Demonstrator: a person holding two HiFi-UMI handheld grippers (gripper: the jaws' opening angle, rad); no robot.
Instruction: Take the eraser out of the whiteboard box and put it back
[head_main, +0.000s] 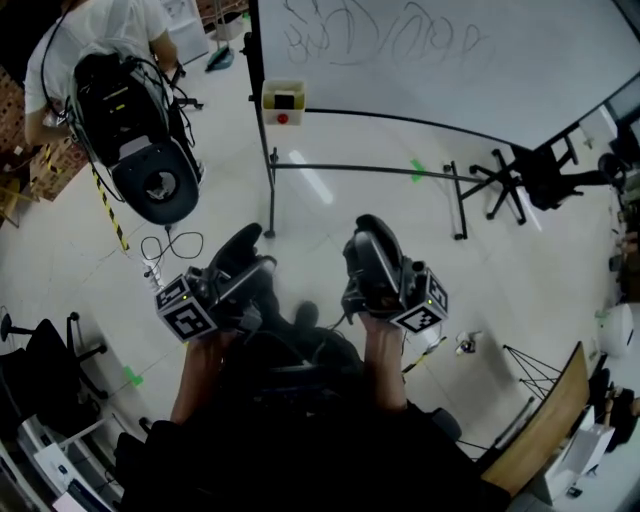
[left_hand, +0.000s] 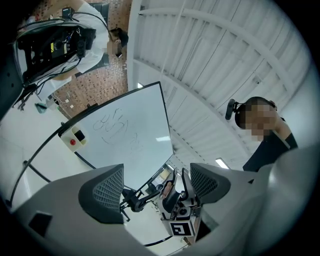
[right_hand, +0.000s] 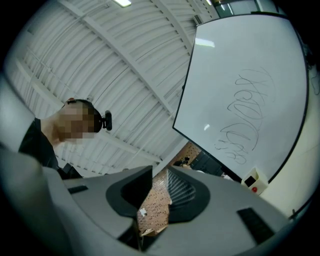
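Head view: this is the approach step, and by my read nothing has been taken out yet.

- **Left hand-held gripper** (head_main: 238, 262): held up in front of the body with its jaws spread. Nothing is between them. The left gripper view shows only the room through the gap.
- **Whiteboard box** (head_main: 283, 102): sits at the lower left corner of the whiteboard (head_main: 440, 60), well apart from both grippers.
- **Eraser** (head_main: 286, 99): I take the dark block in the box to be it, seated in place, though it is too small to be sure.
- **Right hand-held gripper** (head_main: 378, 262): its jaws stand at a narrow gap, not pressed together and pinching nothing. The right gripper view shows only a brick wall between the pads.

Next move, as I judge it:
- Close the distance to the box.
- Line one gripper up on the eraser, with the jaws wide enough to straddle it. The right one would need to open up first.
- Pinch the eraser and lift it clear of the box rim.
- Keep the box in sight, since the eraser goes back into the same slot.

Writing, left to right:
- The left marker cube (head_main: 187, 310) has black-and-white square codes and no text.
- There is a red dot (head_main: 283, 118) on the box under the dark block.
- The scribbles (head_main: 380, 40) on the board are loose marker loops, with no word legible.
- The right marker cube (head_main: 422, 310) has the same kind of codes.
- No brand is readable anywhere.
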